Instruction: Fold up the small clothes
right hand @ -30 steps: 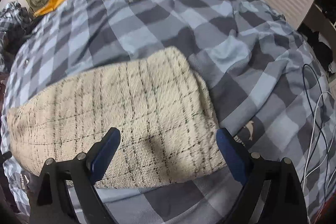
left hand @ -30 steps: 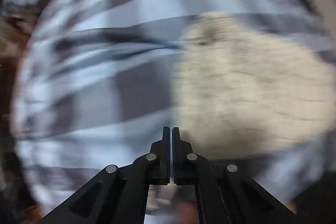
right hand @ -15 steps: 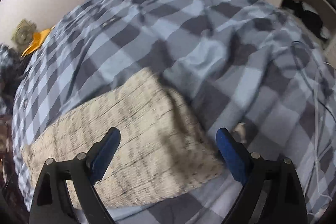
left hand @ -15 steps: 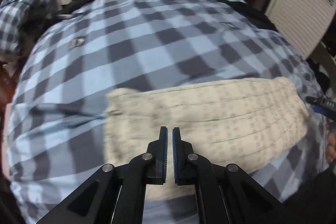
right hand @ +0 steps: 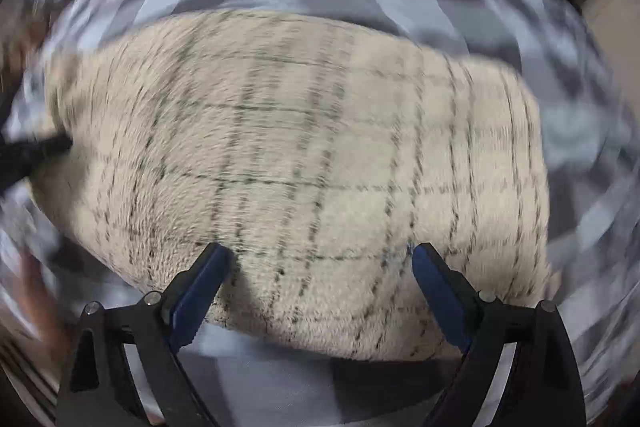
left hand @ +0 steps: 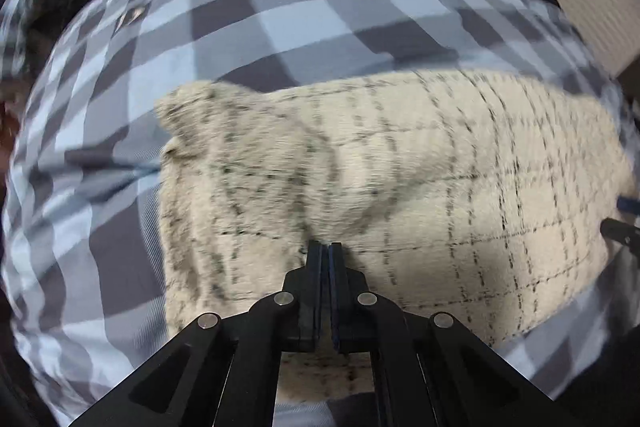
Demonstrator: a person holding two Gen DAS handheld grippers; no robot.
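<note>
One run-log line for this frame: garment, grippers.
garment: cream plaid fleece flat on checked bedspread | left gripper: shut, empty, over fleece | right gripper: open, above fleece's near edge

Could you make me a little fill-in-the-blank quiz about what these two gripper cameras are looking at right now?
1. The cream garment with thin dark grid lines lies on a blue and grey ____ bedcover.
2. The left gripper has its jaws ____.
3. The right gripper has its jaws ____, with nothing pinched between them.
4. The padded inner faces of the right gripper's fingers are coloured ____.

Missing words: checked; shut; open; blue
</note>
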